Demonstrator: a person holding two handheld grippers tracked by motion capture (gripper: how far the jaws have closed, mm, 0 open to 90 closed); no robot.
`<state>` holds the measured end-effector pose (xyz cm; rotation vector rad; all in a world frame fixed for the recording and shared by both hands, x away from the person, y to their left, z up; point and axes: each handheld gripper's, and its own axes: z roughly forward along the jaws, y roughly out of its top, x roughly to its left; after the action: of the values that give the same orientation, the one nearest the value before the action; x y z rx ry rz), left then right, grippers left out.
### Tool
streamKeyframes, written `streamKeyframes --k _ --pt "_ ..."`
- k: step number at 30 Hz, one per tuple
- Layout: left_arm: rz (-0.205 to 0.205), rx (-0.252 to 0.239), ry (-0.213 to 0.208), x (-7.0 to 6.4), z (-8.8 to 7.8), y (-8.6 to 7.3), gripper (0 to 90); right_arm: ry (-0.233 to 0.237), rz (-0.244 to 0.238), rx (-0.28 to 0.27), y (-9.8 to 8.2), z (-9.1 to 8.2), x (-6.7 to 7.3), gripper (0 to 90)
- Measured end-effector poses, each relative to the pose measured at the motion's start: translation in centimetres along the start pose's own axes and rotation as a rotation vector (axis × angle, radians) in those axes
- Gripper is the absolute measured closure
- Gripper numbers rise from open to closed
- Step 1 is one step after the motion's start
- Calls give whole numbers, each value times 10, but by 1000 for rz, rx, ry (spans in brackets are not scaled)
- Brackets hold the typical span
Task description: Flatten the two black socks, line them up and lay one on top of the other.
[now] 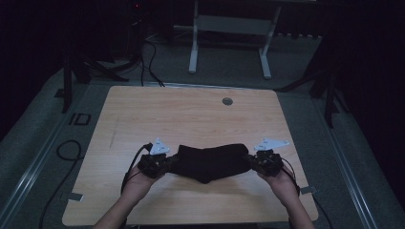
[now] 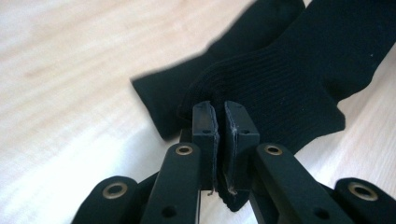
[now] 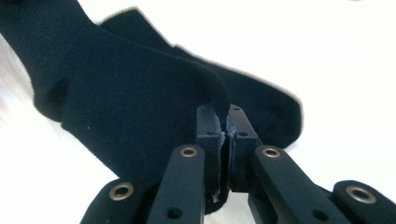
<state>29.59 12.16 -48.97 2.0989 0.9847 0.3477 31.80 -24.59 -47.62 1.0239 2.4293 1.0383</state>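
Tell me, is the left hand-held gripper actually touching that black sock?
Touching. The left gripper view shows the left hand-held gripper with its jaws pressed together on the edge of the black sock.

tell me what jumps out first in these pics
A black sock stretched between the two grippers at the near middle of the wooden table. The left gripper and right gripper are each shut on one end of it. In the gripper views a second layer of dark fabric lies on the table behind the pinched one.

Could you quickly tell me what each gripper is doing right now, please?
Left gripper: shut on one end of the black sock.
Right gripper: shut on the sock's other end.
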Motion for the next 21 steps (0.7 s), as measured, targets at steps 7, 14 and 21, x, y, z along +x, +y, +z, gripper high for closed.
streamKeyframes --k 7,14,21 --pt "-13 -23 21 14 -1 30 845 -16 38 -41 27 -2 -17 863" --pt "-48 29 3 28 22 34 845 -19 86 -6 29 18 -34 863" --pt "-89 80 -5 38 52 26 845 -30 125 75 18 51 -46 863"
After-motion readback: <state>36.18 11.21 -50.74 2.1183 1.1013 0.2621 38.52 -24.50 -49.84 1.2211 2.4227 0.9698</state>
